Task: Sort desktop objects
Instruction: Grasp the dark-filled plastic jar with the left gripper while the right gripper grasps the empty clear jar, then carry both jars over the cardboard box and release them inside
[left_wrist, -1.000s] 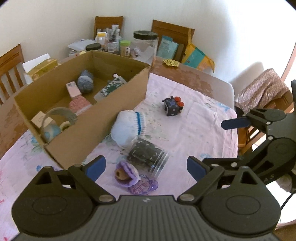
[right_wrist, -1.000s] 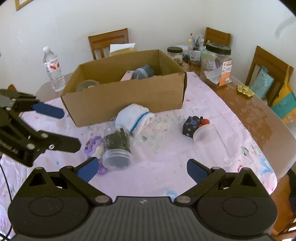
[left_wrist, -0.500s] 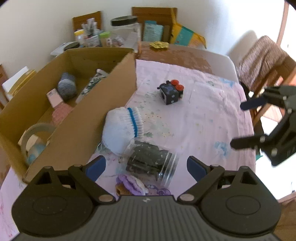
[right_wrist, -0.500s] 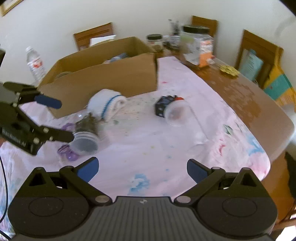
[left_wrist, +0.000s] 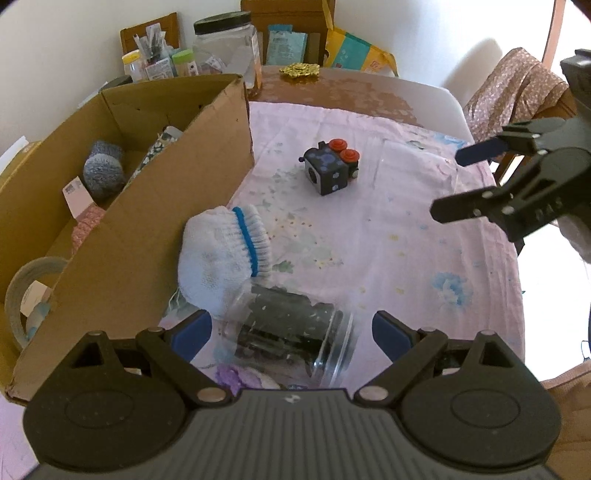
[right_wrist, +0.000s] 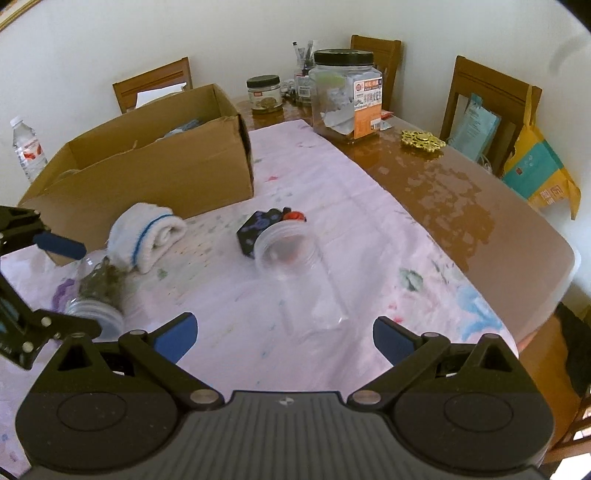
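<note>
Cardboard box (left_wrist: 155, 206) at left on surface (right_wrist: 461, 206), part-filled – grey knit ball (left_wrist: 103, 171) inside. Rolled white sock (left_wrist: 221, 254) against box front wall. Left tool (left_wrist: 291, 334) over lying clear jar of dark bits (left_wrist: 291, 336); jaws wide, closing, jar between them, pads not touching it. Dark fidget cube (left_wrist: 330, 170) mid-cloth. Empty clear jar (right_wrist: 295, 273) lying just beside cube – right tool (right_wrist: 284, 332) above it, jaws wide apart, gripping nothing.

I'm working in a home dining room: brown wooden chairs (right_wrist: 487, 96) ring a glossy wooden table (right_wrist: 461, 206) under a pink floral cloth (right_wrist: 369, 236), with lidded plastic pantry jars (right_wrist: 345, 94) against the wall.
</note>
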